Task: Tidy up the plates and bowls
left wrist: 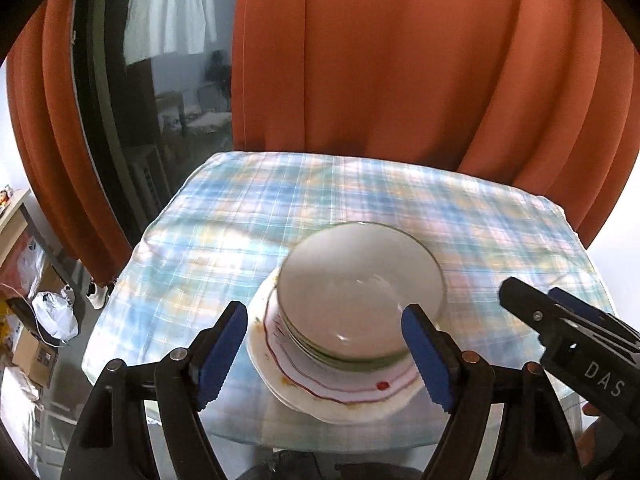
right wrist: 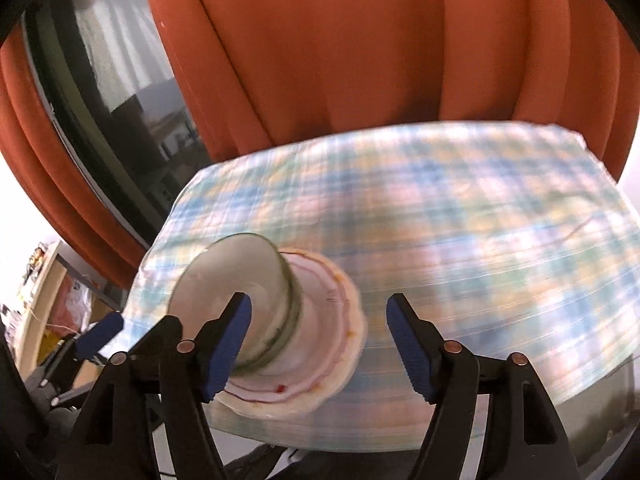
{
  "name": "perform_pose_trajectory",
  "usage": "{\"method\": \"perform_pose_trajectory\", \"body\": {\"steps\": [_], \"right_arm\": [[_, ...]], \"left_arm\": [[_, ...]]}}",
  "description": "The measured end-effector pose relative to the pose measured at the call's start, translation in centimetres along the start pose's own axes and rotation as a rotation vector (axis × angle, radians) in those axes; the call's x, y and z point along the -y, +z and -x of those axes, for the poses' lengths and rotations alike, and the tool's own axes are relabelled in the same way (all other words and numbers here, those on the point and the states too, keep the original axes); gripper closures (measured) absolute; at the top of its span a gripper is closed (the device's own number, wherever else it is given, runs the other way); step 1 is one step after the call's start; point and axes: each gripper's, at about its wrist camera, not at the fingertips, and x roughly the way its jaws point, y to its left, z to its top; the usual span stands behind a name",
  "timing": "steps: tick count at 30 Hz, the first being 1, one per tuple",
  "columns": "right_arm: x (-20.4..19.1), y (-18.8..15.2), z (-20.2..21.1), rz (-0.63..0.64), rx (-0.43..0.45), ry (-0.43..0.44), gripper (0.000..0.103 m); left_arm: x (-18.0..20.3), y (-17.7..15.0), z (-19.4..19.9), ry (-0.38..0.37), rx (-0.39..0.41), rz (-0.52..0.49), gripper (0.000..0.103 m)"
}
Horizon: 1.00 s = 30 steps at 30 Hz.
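Observation:
Several white bowls with green rims [left wrist: 360, 296] are nested on a stack of white plates with a red line [left wrist: 340, 388], near the table's front edge. My left gripper [left wrist: 324, 356] is open and empty, its jaws either side of the stack's near side, not touching. My right gripper [right wrist: 320, 344] is open and empty, to the right of the bowls [right wrist: 232, 292] and over the plates [right wrist: 320, 344]. The right gripper also shows in the left wrist view [left wrist: 560, 320]. The left gripper's blue tip shows at the left of the right wrist view [right wrist: 100, 334].
The table wears a blue and yellow checked cloth [left wrist: 360, 200]. Orange curtains [left wrist: 400, 60] hang behind it, with a dark window [left wrist: 160, 100] at the left. Boxes and bags [left wrist: 36, 300] lie on the floor at the left.

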Motion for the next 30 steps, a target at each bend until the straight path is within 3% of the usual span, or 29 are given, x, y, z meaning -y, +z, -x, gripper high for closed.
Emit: {"method": "perform_pose_trajectory", "body": {"steps": [5, 16, 19, 30], "right_arm": [[3.0, -2.4, 1.9, 0.038, 0.071, -0.072, 0.028], [7.7, -7.4, 4.8, 0.067, 0.167, -0.141, 0.025], [8.4, -8.3, 5.5, 0.06, 0.171, -0.156, 0.015], [9.3, -9.2, 7.2, 0.032, 0.214, -0.146, 0.01]], "left_arm": [[1.6, -2.4, 1.1, 0.018, 0.095, -0.009, 0.016], [5.1, -6.9, 2.0, -0.023, 0.066, -0.03, 0.01], [6.0, -7.3, 2.7, -0.003, 0.087, -0.054, 0.008], [7.1, -7.7, 3.3, 0.004, 0.118, -0.089, 0.004]]}}
